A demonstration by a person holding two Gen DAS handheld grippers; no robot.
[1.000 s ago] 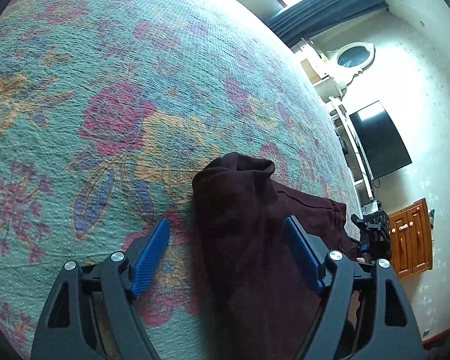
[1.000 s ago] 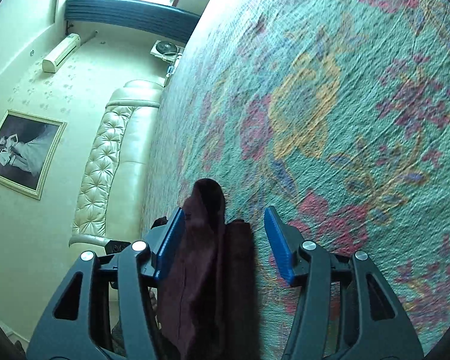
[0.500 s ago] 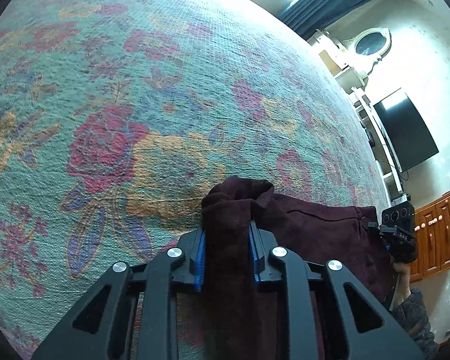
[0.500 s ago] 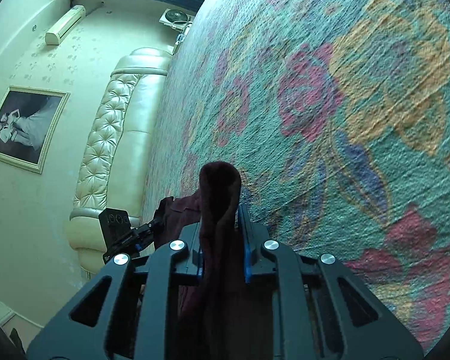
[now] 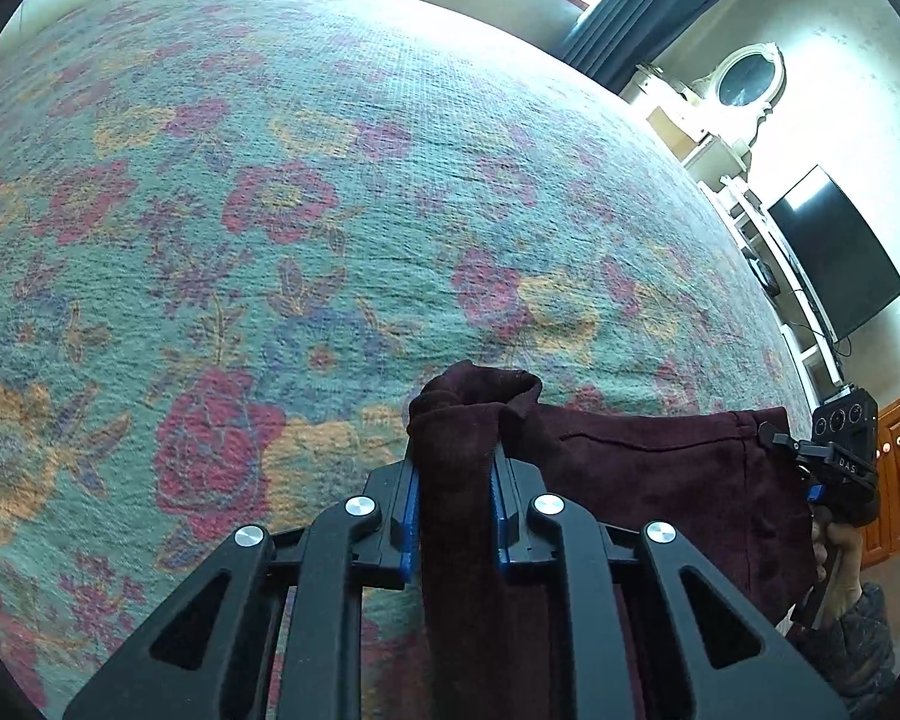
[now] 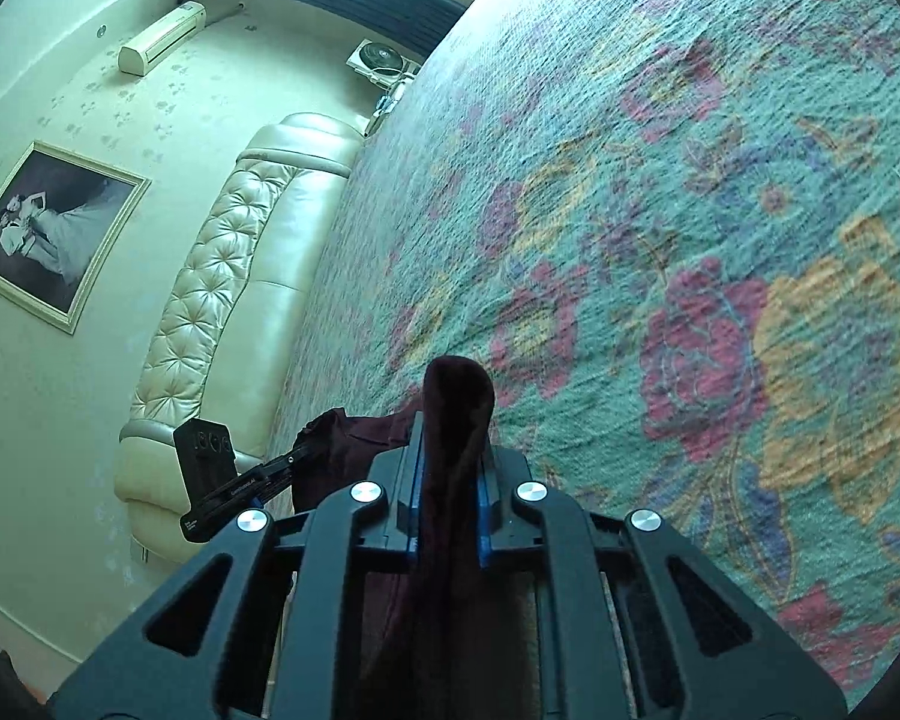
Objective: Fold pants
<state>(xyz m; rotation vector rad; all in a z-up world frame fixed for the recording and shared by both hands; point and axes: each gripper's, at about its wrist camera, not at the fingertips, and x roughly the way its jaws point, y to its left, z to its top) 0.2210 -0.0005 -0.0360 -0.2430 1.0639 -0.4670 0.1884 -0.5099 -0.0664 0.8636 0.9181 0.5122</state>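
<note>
Each wrist camera looked down closely along its fingers; both shared the pants [image 5: 660, 480] and floral bedspread [image 6: 690, 240].

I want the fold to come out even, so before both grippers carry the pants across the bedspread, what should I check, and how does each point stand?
1. Left gripper has cloth between its pads: ok, jaws closing on a bunch of the maroon pants.
2. Right gripper likewise: ok, jaws closing on a bunch of cloth.
3. Each grip takes in every layer: cannot tell, the cloth is bunched.
4. Edge between the two grips runs without a twist: ok in the left wrist view.
5. Floral bedspread ahead is free of other things: ok.
6. The hanging part of the pants lies straight: cannot tell, hidden below the grippers.
</note>
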